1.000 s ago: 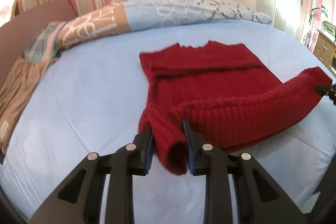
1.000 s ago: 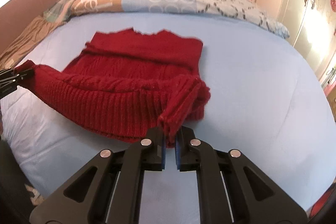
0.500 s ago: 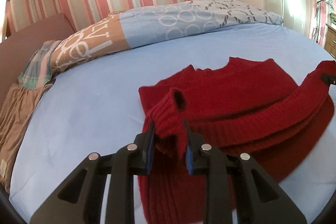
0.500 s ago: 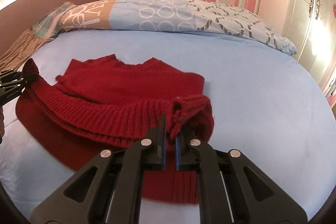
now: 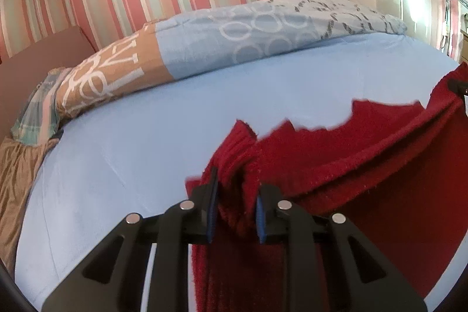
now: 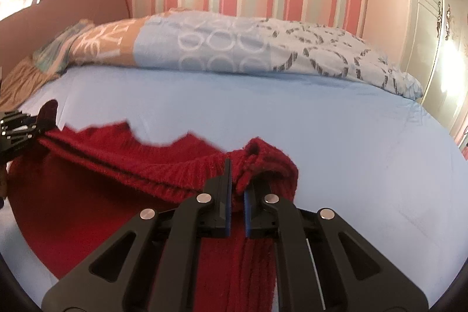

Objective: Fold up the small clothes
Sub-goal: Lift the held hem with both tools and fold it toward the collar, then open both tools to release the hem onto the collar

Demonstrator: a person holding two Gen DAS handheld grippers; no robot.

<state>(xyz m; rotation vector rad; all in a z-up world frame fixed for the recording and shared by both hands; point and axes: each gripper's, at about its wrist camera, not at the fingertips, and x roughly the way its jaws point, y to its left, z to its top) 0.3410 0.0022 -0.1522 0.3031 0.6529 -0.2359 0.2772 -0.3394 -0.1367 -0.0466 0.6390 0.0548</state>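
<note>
A red knit sweater (image 5: 336, 165) lies on the light blue bed sheet (image 5: 131, 136). My left gripper (image 5: 235, 189) is shut on its ribbed hem at the left corner. My right gripper (image 6: 237, 180) is shut on the hem's right corner. The hem (image 6: 163, 168) is stretched taut between both grippers and held above the sweater's lower layer, over towards the collar edge (image 6: 140, 133). The right gripper shows in the left wrist view (image 5: 459, 88) at the far right; the left gripper shows in the right wrist view (image 6: 20, 127) at the far left.
A rolled patterned duvet (image 6: 234, 48) lies across the far side of the bed. A brown cloth (image 5: 14, 174) lies at the left edge, by a brown headboard (image 6: 73, 8). A striped wall stands behind, and a white wardrobe (image 6: 433, 19) at the right.
Both grippers have carried the hem up and forward over the sweater towards the collar. The folded layer now covers most of the body. Both cameras sit lower and nearer the cloth.
</note>
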